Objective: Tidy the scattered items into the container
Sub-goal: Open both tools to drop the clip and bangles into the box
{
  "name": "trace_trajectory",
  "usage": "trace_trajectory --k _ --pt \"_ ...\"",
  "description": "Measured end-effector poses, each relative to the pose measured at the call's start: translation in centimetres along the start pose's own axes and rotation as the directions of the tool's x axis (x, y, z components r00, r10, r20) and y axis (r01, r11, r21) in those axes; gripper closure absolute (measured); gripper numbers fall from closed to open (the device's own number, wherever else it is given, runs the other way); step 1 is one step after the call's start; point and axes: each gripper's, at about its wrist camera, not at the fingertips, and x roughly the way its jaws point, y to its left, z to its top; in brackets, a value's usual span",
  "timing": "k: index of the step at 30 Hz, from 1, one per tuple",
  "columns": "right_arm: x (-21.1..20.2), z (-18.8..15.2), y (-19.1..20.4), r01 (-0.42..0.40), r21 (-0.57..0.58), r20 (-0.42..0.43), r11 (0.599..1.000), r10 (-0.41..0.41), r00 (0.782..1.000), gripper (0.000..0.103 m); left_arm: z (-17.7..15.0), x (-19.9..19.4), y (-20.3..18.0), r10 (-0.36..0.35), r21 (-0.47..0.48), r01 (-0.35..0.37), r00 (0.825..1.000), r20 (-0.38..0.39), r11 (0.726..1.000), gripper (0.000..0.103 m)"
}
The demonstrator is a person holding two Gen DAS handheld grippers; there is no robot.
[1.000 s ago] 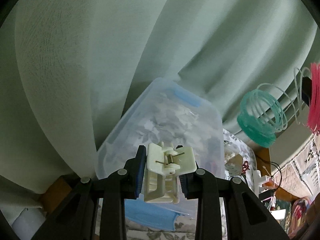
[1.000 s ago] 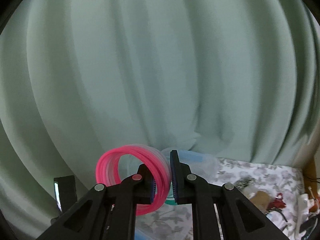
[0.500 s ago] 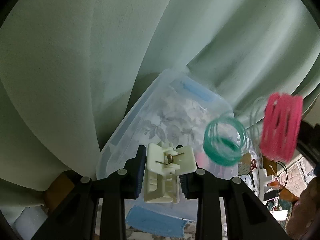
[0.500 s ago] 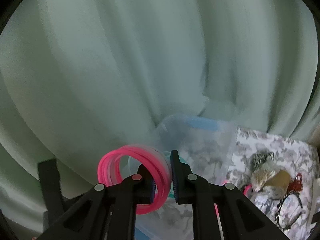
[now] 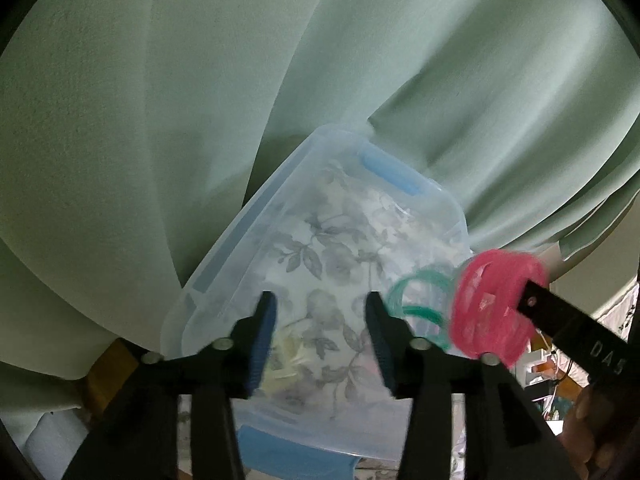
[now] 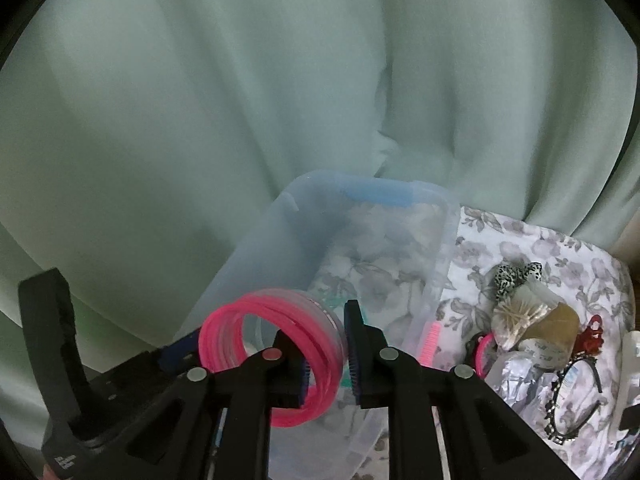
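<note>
A clear plastic bin point(image 5: 248, 240) with a blue handle stands on a floral cloth; it also shows in the right wrist view point(image 6: 260, 248). My left gripper point(image 5: 322, 332) is open and empty over the bin. A cream hair clip point(image 5: 286, 356) lies blurred inside the bin below it. My right gripper point(image 6: 328, 356) is just above the bin, its jaws slightly parted with a coil of pink, clear and green spring bands point(image 6: 256, 320) between them. The coil shows in the left wrist view point(image 5: 492, 304), its green part point(image 5: 420, 296) hanging into the bin.
A pale green curtain point(image 6: 240, 100) hangs behind the bin. Right of the bin on the floral cloth point(image 6: 520, 236) lie a leopard bow point(image 6: 516, 272), a bag of cotton swabs point(image 6: 520, 312), a red clip point(image 6: 592, 336), a pink brush point(image 6: 430, 340) and a black headband point(image 6: 576, 396). A blue face mask point(image 5: 288, 456) lies by the bin.
My left gripper has opened and the cream hair clip has dropped into the bin. My right gripper has moved left and down with the spring bands and its jaws have parted slightly.
</note>
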Motion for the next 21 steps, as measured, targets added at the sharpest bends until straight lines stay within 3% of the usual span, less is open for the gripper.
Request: trace_trajectory --k 4,14,21 --pt "-0.1 -0.1 -0.2 0.008 -0.004 0.003 1.0 -0.008 1.0 0.062 0.0 -0.1 -0.1 0.01 0.001 -0.01 1.0 0.0 1.0 0.045" --pt "-2.3 -0.8 -0.9 0.015 0.011 0.046 1.0 -0.016 0.999 0.057 -0.4 -2.1 -1.6 0.033 0.039 -0.036 0.997 0.077 0.999 0.044" --pt "-4.6 -1.7 -2.0 0.019 0.05 0.082 0.999 -0.023 0.996 0.057 -1.1 -2.8 -3.0 0.024 0.05 -0.028 0.997 0.07 0.998 0.044"
